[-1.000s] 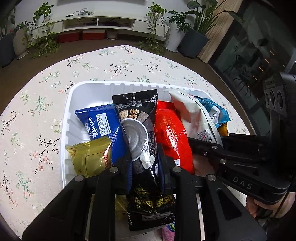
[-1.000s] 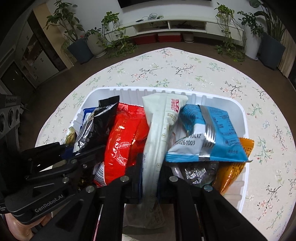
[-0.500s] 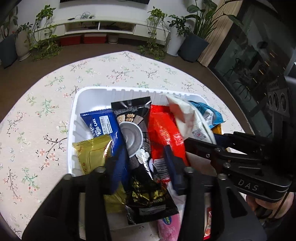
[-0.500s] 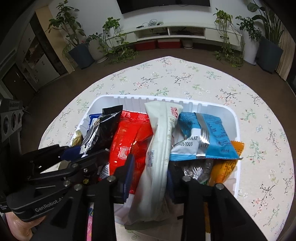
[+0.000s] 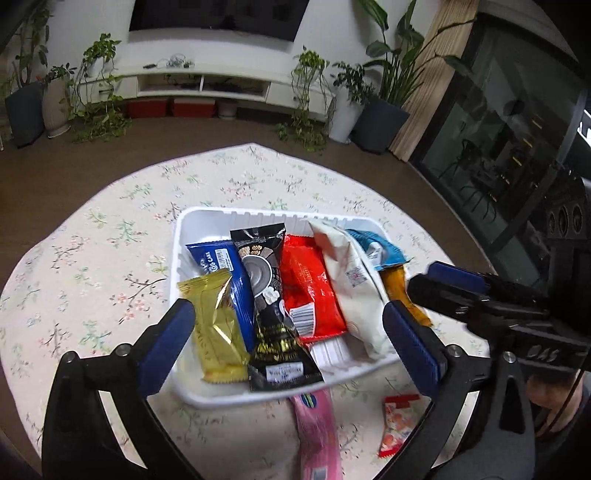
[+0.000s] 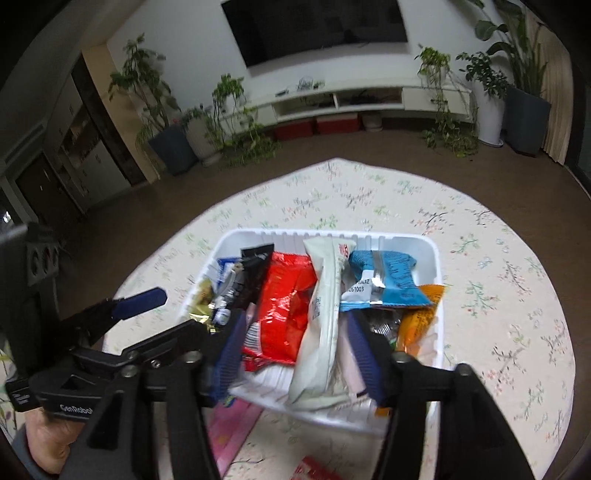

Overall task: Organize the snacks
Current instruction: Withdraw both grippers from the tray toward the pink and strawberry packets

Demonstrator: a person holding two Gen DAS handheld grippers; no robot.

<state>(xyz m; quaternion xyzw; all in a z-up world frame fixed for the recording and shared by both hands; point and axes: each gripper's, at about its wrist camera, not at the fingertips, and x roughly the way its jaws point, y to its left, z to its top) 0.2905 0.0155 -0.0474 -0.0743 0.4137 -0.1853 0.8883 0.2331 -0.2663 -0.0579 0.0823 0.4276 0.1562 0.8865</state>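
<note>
Snacks lay packed in the tray (image 5: 184, 236); above it, left gripper (image 5: 291, 325) and right gripper (image 6: 295, 343) had just been opening, gripping nothing.

Home living room: wall TV (image 6: 314, 29), houseplants (image 5: 388, 66).

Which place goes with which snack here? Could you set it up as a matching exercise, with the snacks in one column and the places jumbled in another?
Snacks:
1. shiny gold foil packet
2. long pink wrapper
3. glossy red packet
4. orange packet

Places:
A. on the floral tablecloth, outside the white plastic tray
B. tray's left end
C. tray's right end
D. tray's middle, between the black packet and the white one

Pairs: 1-B, 2-A, 3-D, 4-C
</note>
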